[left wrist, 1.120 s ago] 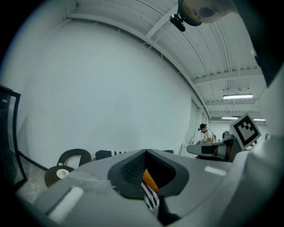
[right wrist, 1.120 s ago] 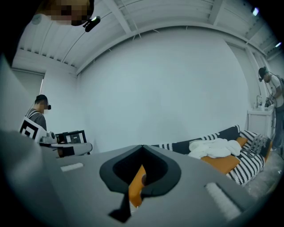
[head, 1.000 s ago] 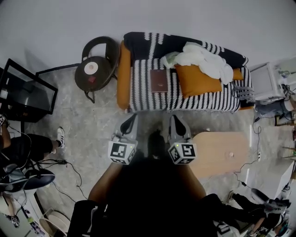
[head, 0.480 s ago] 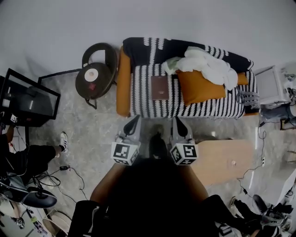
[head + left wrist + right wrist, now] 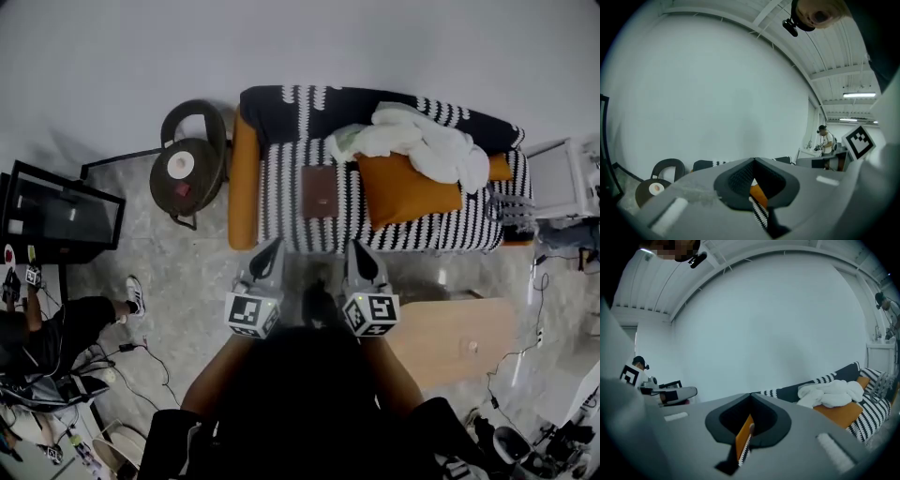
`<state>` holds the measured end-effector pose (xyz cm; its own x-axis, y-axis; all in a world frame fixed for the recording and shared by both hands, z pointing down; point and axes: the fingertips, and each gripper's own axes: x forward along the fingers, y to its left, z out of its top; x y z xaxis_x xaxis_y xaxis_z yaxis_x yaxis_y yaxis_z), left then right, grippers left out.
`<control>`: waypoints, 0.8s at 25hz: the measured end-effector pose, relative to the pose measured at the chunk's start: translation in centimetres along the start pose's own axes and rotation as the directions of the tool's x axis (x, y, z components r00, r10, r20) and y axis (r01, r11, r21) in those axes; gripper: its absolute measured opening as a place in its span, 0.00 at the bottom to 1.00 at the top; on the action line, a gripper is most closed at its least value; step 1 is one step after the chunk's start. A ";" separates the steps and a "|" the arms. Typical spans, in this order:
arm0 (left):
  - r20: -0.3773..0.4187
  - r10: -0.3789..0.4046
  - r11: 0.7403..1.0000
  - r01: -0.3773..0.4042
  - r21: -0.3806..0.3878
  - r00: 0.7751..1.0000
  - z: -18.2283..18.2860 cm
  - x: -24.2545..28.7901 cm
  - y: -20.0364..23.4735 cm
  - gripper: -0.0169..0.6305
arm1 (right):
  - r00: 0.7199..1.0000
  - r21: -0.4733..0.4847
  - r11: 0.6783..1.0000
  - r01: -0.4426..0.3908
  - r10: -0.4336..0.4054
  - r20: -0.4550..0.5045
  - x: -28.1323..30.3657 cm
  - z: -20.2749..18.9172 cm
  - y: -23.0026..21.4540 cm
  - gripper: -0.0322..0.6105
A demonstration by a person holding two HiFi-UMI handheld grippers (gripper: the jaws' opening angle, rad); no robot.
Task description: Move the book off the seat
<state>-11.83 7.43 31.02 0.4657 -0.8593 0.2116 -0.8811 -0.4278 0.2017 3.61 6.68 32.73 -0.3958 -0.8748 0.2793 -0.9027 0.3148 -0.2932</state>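
Brown and flat, the book [image 5: 320, 190] is lying on the seat of the sofa [image 5: 281, 202], on its black-and-white striped cover, well apart from both grippers. It is sitting just left of an orange cushion [image 5: 408, 190]. A crumpled white cloth [image 5: 427, 141] is spreading over the cushion's far edge and against the backrest.

The left hand-held gripper [image 5: 273, 247] and the right hand-held gripper [image 5: 353, 247] are hovering side by side over the floor in front of the sofa. Both are pointing toward it, near its front edge but not touching it. Each one's jaws are pressing together at the tips and gripping nothing. Through the opening behind the tips, only a sliver of orange upholstery and striped cover is showing.

Beside the sofa's orange armrest [image 5: 244, 178], a round dark chair [image 5: 199, 173] is standing with a white disc [image 5: 179, 164] on its seat. A pale wooden bench [image 5: 450, 328] is standing on the floor, to the right of the right hand-held gripper. At the left edge of the head view, a seated person's white shoe [image 5: 136, 293] is resting on the floor.
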 end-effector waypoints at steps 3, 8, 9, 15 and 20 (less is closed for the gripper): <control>-0.005 0.016 1.000 -0.016 0.004 1.000 0.0 2.2 0.0 0.03 | 1.000 0.005 1.000 -0.009 0.009 -0.011 1.5 0.4 -2.0 0.06; -0.016 0.054 0.998 -0.054 -0.011 0.998 0.0 5.5 0.1 0.03 | 0.999 0.013 1.000 -0.016 0.017 -0.042 3.7 0.4 -4.8 0.06; -0.016 0.062 0.998 -0.062 -0.012 0.998 0.1 6.1 0.1 0.03 | 0.999 0.014 1.000 -0.019 0.019 -0.051 4.1 0.4 -5.2 0.06; -0.025 0.107 0.994 -0.108 -0.032 0.994 -0.6 8.9 1.3 0.03 | 0.995 0.050 0.998 -0.046 0.050 -0.084 6.6 -0.3 -6.8 0.06; -0.059 0.119 0.991 -0.121 -0.048 0.991 -2.7 9.7 2.8 0.03 | 0.991 0.070 0.997 -0.031 0.039 -0.127 8.3 -2.6 -7.2 0.06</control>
<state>-9.60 -1.31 36.26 0.3620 -0.8859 0.2900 -0.9261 -0.3062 0.2206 6.40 -1.88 39.52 -0.4491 -0.8080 0.3812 -0.8762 0.3150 -0.3647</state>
